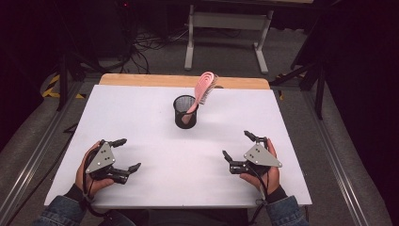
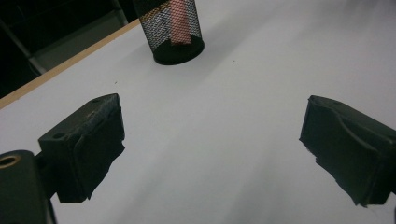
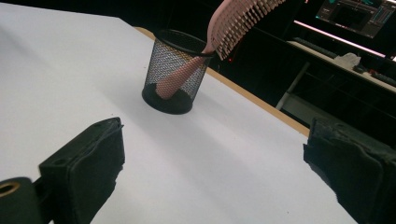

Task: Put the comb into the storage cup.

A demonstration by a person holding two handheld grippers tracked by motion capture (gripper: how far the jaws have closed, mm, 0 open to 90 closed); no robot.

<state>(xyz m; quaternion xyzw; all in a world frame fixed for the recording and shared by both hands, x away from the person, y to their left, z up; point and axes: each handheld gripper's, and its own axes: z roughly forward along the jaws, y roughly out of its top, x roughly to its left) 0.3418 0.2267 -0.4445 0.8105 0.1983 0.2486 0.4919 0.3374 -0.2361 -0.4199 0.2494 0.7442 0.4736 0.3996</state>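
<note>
Left gripper (image 1: 126,154) and right gripper (image 1: 239,147) jaws apart, empty; pink plastic hairbrush (image 1: 203,88) leans handle-down in black mesh cup (image 1: 185,112) ahead, between them, likely stowed.

Table top (image 1: 141,122): smooth, matt white, with a bare wood strip along its far edge. Pen cup (image 1: 185,112): black wire mesh (metal). Hairbrush (image 1: 203,88): pink plastic, matt.

A pink hairbrush (image 1: 203,89) stands handle-down in a black wire-mesh cup (image 1: 185,112), which sits upright on the white table (image 1: 141,122) toward its far edge. The brush leans against the cup's rim, its bristled head tilted out above and beyond the cup.
</note>
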